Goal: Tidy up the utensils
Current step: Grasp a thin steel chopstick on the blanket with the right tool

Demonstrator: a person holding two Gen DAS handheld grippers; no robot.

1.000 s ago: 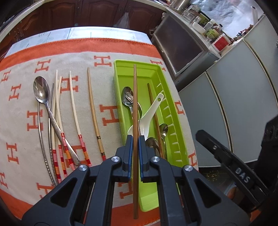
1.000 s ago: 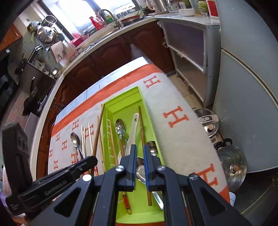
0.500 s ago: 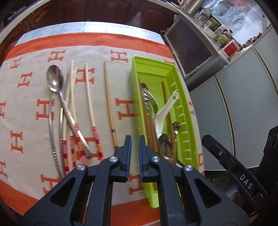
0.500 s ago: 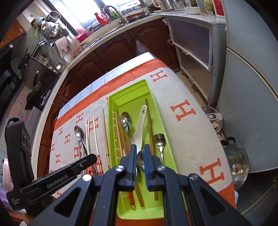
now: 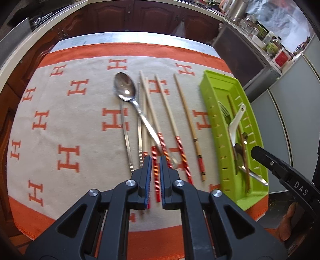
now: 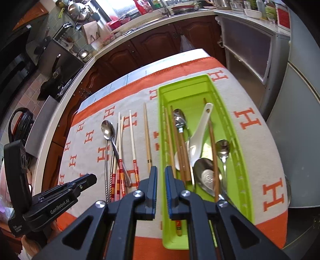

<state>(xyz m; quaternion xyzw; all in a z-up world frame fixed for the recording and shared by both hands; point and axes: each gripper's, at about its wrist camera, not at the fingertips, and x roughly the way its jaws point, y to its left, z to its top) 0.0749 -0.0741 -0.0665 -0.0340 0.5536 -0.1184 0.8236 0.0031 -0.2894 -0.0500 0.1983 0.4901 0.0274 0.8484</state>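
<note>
Dark wooden cabinets (image 6: 152, 50) run under a pale countertop (image 6: 112, 43) crowded with pots (image 6: 77, 9). Daylight glares from a window (image 6: 124, 6). Grey cupboard doors (image 6: 300, 112) stand on the right.

2 wrist views, steep downward; share green tray (image 5: 230, 128) (image 6: 202, 84).

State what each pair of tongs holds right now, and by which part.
Nothing is held. The left tongs and the right tongs are both shut and empty above the table.

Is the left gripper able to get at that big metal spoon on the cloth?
Probably yes. The left gripper hangs empty just above the spoon handle's end; nothing covers the spoon, though it lies across some chopsticks.
</note>
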